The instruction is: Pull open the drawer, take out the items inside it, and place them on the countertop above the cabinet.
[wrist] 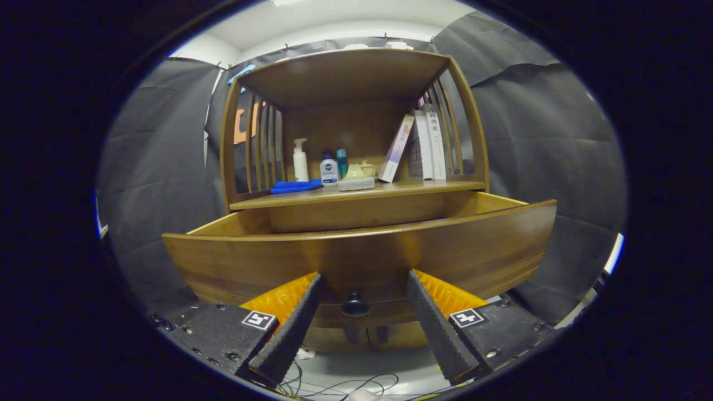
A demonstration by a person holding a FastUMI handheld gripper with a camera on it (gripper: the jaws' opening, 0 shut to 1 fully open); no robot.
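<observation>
Gripper view shows my gripper spread open around the knob of the drawer, probably heavy, stiff wood, best held by that knob.

Warm brown wood on drawer and countertop; black knob. Blue cloth, white pump bottle, teal bottle, pale green soap dish, white-and-purple books.

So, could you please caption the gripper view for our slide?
Open fingers flank the dark round knob of the pulled-out curved wooden drawer.
</observation>
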